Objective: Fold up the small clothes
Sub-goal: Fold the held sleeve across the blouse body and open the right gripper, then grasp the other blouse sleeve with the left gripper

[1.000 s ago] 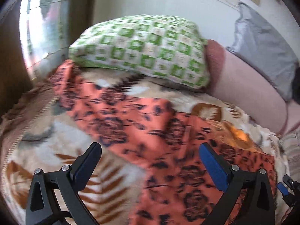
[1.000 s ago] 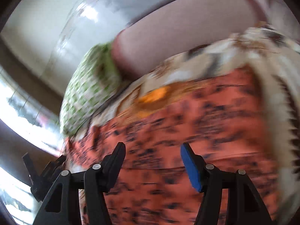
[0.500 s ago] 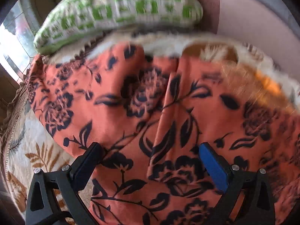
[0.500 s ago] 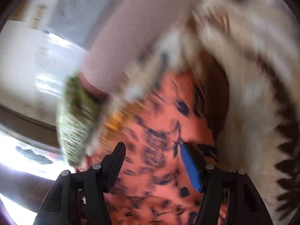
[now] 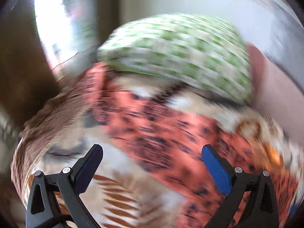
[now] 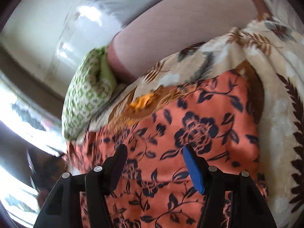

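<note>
**Both grippers open above the orange cloth on the bed**

The cloth (image 6: 190, 142), orange with a dark flower print, lies spread on a cream blanket (image 6: 281, 114) patterned with brown leaves. In the right wrist view it fills the lower middle of the picture and runs under the right gripper (image 6: 153, 152). Its far edge lies close to a brown and yellow patch of the blanket, and beyond that sits a green checked pillow (image 6: 85, 98), touching a pink bolster (image 6: 180, 30). A grey pillow (image 6: 117, 1) leans on the pale wall behind the bolster.

The right gripper's fingers (image 6: 193, 171) stand apart and its jaws are opening; nothing is pinched between them, and the cloth shows in the gap. Whether the tips touch the fabric I cannot tell.

The left wrist view is heavily blurred. The left gripper (image 5: 152, 152) has its fingers (image 5: 216, 171) wide apart with nothing clamped. Under it the cloth (image 5: 161, 133) runs as an orange band from upper left to lower right, with the blanket (image 5: 123, 199) showing below the black finger. The pillow (image 5: 180, 51) lies at the cloth's far end, and the bolster (image 5: 275, 87) is at the right edge. Bright window glass (image 5: 55, 22) shows at upper left
</note>
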Demonstrator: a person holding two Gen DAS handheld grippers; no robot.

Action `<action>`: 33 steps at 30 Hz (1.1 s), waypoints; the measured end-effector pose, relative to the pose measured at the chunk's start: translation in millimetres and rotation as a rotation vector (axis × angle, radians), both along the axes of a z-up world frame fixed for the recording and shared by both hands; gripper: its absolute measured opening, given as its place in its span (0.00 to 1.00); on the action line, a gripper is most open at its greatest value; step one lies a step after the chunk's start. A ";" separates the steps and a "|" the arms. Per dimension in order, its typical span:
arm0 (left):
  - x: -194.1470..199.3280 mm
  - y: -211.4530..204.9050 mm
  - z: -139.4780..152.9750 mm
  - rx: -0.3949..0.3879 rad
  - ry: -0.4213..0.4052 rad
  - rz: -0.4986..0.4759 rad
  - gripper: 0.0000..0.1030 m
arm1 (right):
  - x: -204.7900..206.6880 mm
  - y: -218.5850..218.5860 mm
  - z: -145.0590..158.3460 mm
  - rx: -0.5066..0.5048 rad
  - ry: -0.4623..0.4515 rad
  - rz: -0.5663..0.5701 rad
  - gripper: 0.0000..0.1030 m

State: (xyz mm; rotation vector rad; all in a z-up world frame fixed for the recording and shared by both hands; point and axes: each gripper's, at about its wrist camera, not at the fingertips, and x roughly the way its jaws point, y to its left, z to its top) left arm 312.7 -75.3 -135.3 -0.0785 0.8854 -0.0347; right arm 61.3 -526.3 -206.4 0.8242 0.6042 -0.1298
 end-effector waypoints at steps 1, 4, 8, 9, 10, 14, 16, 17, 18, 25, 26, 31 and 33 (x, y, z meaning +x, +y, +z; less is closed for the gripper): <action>9.5 25.1 -1.4 -0.023 0.011 0.054 1.00 | 2.4 6.0 -1.2 0.000 0.000 0.028 0.63; 32.8 95.1 -8.3 -0.165 0.035 0.224 1.00 | 12.7 21.2 -7.3 0.016 -0.007 0.120 0.63; 71.9 144.9 -15.8 -0.348 0.082 0.226 1.00 | 30.0 33.2 -13.9 -0.008 0.023 0.170 0.63; 86.3 153.0 -18.1 -0.370 0.118 0.215 1.00 | 35.3 34.1 -17.0 0.010 0.021 0.187 0.63; 95.7 157.6 -19.5 -0.378 0.140 0.202 1.00 | 39.3 35.1 -18.6 0.015 0.022 0.193 0.63; 130.1 161.9 -34.5 -0.441 0.188 0.158 1.00 | 47.7 34.4 -27.0 0.014 0.044 0.201 0.63; 142.0 160.0 -50.1 -0.494 0.210 0.162 0.99 | 46.7 32.3 -29.0 0.022 0.048 0.196 0.63; 145.7 160.1 -54.3 -0.507 0.222 0.165 0.97 | 46.8 32.2 -29.3 0.024 0.049 0.195 0.63; 149.3 158.8 -61.8 -0.538 0.232 0.170 0.90 | 46.5 31.8 -29.7 0.025 0.049 0.195 0.63; 163.4 146.5 -86.9 -0.564 0.238 0.155 0.68 | 44.7 26.4 -30.7 0.035 0.048 0.190 0.63; 166.8 147.7 -91.9 -0.567 0.247 0.165 0.65 | 43.9 26.3 -30.2 0.034 0.048 0.191 0.63; 170.3 157.9 -98.9 -0.657 0.237 0.201 0.64 | 41.2 23.2 -28.7 0.034 0.043 0.182 0.63; 160.0 162.3 -93.5 -0.670 0.211 0.208 0.64 | 41.7 22.1 -29.1 0.027 0.047 0.180 0.63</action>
